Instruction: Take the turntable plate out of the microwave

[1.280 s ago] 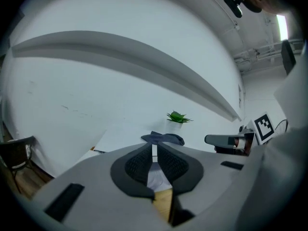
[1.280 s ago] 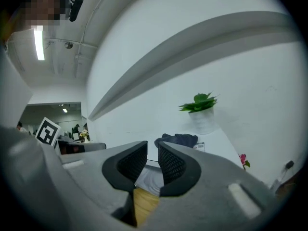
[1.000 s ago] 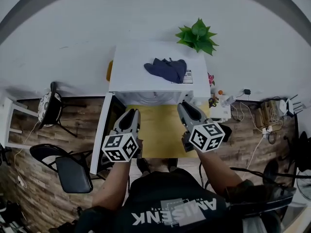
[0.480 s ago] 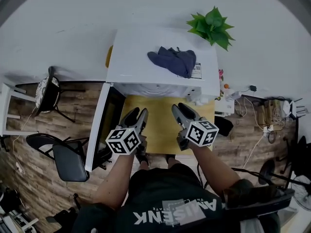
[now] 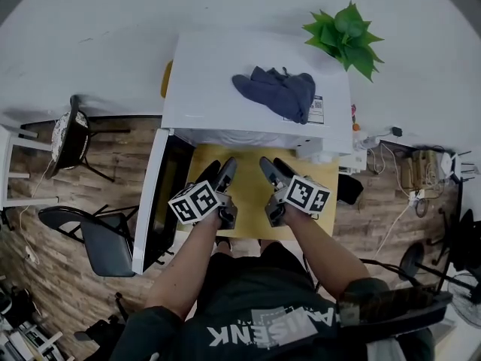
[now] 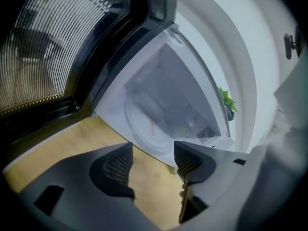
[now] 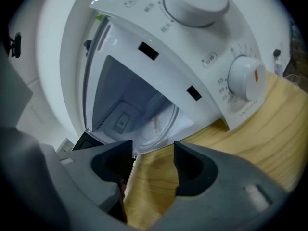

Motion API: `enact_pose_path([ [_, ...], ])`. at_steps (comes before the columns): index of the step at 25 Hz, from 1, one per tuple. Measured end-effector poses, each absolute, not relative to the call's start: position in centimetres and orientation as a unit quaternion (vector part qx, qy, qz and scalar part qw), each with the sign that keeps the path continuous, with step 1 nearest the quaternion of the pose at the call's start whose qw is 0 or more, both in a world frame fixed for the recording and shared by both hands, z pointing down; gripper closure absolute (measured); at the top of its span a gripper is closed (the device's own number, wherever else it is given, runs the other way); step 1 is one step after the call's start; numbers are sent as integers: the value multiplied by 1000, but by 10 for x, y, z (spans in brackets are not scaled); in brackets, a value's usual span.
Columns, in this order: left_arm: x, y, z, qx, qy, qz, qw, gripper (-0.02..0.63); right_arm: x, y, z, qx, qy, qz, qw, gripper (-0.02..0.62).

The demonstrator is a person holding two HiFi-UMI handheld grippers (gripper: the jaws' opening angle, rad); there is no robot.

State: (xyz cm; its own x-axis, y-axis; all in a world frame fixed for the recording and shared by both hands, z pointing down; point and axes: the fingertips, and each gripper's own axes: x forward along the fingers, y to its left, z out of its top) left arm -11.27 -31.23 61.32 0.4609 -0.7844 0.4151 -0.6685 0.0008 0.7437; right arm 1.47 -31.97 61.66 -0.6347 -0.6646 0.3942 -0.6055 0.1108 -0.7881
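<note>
Left tongs (image 6: 153,153) and right tongs (image 7: 153,150), now lowered before the open microwave (image 5: 203,81), are opening, empty; the turntable plate (image 6: 149,124) lies inside on the cavity floor, awaiting grasp.

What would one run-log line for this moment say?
stage: reaching | microwave door: open | turntable plate: inside, untouched | left gripper: jaws opening, empty | right gripper: jaws opening, empty
</note>
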Motion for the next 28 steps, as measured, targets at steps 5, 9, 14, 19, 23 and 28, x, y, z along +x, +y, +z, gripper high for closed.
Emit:
enact_pose_path([
  [5, -117, -326, 636, 657, -515, -103, 540, 353, 6, -331, 637, -428, 713, -553, 43, 321],
  [9, -124, -338, 646, 640, -517, -123, 555, 345, 6, -340, 649, -443, 691, -568, 57, 304],
  [14, -121, -352, 658, 628, -523, -123, 564, 339, -3, -350, 659, -449, 672, -585, 67, 291],
  [19, -109, -363, 667, 620, -517, -122, 577, 339, -9, -364, 663, -447, 656, -602, 85, 291],
  [23, -97, -371, 670, 607, -488, -123, 615, 341, -12, -377, 668, -457, 633, -617, 99, 290],
  [28, -105, -376, 684, 590, -504, -109, 621, 340, -15, -378, 678, -466, 610, -632, 103, 291],
])
